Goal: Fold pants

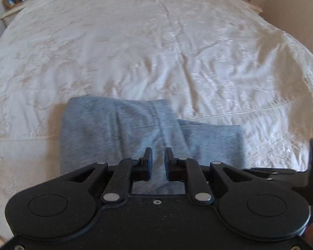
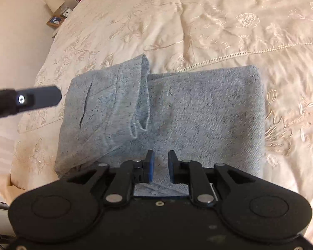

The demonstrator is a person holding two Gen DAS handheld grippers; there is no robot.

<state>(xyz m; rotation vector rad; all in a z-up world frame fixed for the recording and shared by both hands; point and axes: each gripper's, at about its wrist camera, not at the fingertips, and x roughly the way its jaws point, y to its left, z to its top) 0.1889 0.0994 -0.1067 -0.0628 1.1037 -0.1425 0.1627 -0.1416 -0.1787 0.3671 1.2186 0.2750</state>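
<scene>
- the grey pants (image 2: 160, 112) are lying folded into a compact bundle on the cream embroidered bedspread (image 2: 229, 25), near its front edge.
- the left gripper (image 1: 158, 160) is hovering over the bundle with jaws slightly apart, holding nothing.
- the right gripper (image 2: 161, 162) is likewise standing a little open and empty above the cloth.
- the fold is looking nearly finished; one layer is sitting skewed with a hem loop showing.
- judgement: tidying well is meaning pinching only the loose upper layer, squaring edges, and pressing flat without dragging the bundle.
</scene>
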